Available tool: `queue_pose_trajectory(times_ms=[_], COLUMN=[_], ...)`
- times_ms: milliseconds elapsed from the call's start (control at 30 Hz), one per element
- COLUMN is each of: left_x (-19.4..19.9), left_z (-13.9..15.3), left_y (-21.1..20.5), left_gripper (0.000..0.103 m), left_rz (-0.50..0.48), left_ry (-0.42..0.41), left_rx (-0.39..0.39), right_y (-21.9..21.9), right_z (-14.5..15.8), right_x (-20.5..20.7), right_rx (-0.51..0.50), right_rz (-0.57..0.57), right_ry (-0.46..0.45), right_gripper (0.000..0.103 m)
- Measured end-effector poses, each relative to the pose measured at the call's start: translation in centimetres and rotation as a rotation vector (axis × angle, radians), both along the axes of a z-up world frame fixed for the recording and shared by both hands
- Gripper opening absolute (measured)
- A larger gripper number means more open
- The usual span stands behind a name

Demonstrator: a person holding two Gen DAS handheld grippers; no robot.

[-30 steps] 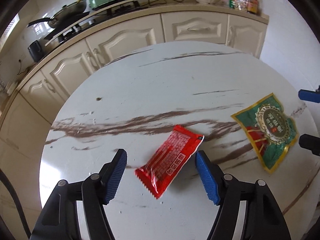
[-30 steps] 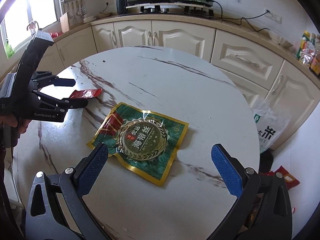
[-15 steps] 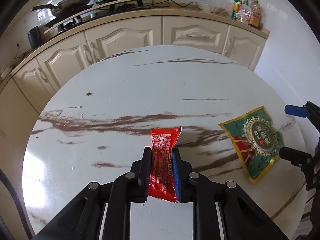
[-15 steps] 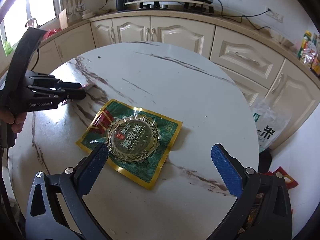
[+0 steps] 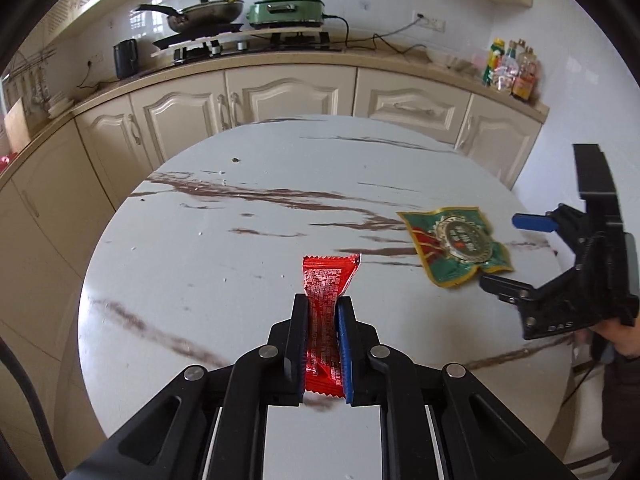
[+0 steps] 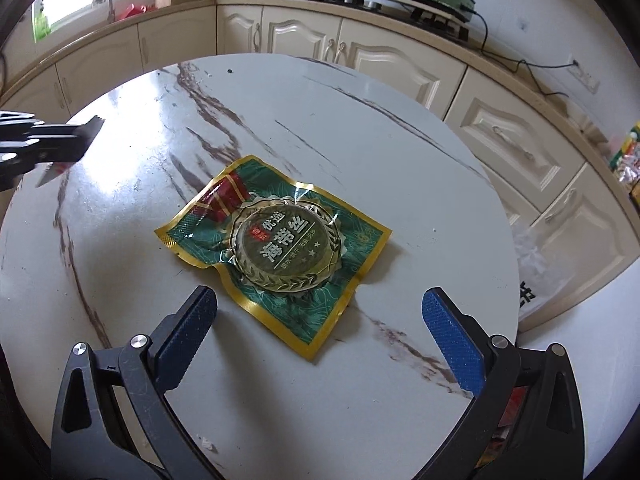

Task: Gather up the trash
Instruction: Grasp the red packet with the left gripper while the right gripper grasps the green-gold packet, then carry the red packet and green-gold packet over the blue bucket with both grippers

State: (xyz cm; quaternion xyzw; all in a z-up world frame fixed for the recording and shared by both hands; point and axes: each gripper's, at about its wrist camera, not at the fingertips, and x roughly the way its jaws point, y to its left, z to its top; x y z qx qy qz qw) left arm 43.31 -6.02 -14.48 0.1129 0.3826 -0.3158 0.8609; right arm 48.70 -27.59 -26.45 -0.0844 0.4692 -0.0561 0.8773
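Observation:
My left gripper is shut on a red snack wrapper and holds it lifted above the round marble table. A green and gold snack pouch lies flat on the table, also in the left wrist view. My right gripper is open and hovers just short of the pouch, its fingers spread wider than the pouch's near corner. In the left wrist view the right gripper sits at the pouch's right side. The left gripper shows at the left edge of the right wrist view.
Cream kitchen cabinets curve around behind the table. A pan and a green cooker stand on the counter, bottles at its right end. A white plastic bag sits on the floor past the table's right edge.
My left gripper closed on the red wrapper and raised it off the table. My right gripper moved closer to the green pouch and stayed open.

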Motion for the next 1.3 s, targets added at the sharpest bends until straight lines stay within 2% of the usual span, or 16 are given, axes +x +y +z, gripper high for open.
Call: queue_pose_trajectory(times_ms=[100, 167, 200, 267, 400, 467, 633, 733, 933, 1133, 1300], left_x=[-2.1, -3.4, -3.8, -4.5, -5.5, -5.7, -5.6, -5.6, -6.4, -7.2, -8.2], left_z=[0.2, 0.2, 0.3, 0.4, 0.8, 0.9, 1.5, 1.6, 1.9, 2.6, 3.0], left_y=[0.4, 0.7, 1.0, 1.4, 3.2, 4.1, 6.9, 7.9, 9.2, 11.6, 14.5], left_gripper=[0.010, 0.010, 0.010, 0.010, 0.010, 0.010, 0.010, 0.010, 0.010, 0.010, 0.010], left_rz=[0.008, 0.003, 0.004, 0.005, 0.006, 0.005, 0.017, 0.025, 0.031, 0.051, 0.082], left_ry=[0.002, 0.004, 0.007, 0.008, 0.019, 0.022, 0.038, 0.049, 0.063, 0.063, 0.054], left_rx=[-0.017, -0.028, -0.032, -0.046, -0.068, -0.074, -0.095, -0.110, -0.137, -0.167, -0.180], right_y=[0.3, 0.1, -0.2, -0.3, -0.2, 0.3, 2.3, 2.5, 3.3, 5.9, 10.0], right_z=[-0.1, -0.1, -0.1, 0.0, 0.2, 0.2, 0.1, 0.1, 0.9, 3.0, 4.2], right_x=[0.1, 0.2, 0.3, 0.4, 1.2, 1.5, 1.8, 1.8, 1.5, 1.4, 1.8], right_rx=[-0.010, 0.019, 0.038, 0.050, 0.059, 0.039, -0.019, 0.020, 0.137, 0.161, 0.195], right_rz=[-0.001, -0.005, -0.013, -0.015, -0.002, 0.012, 0.055, 0.065, 0.082, 0.123, 0.192], right_ry=[-0.016, -0.026, -0.024, -0.030, -0.028, -0.025, -0.026, -0.032, -0.041, -0.071, -0.080], right_gripper=[0.098, 0.087, 0.085, 0.070, 0.056, 0.038, 0.011, 0.002, 0.002, 0.002, 0.002])
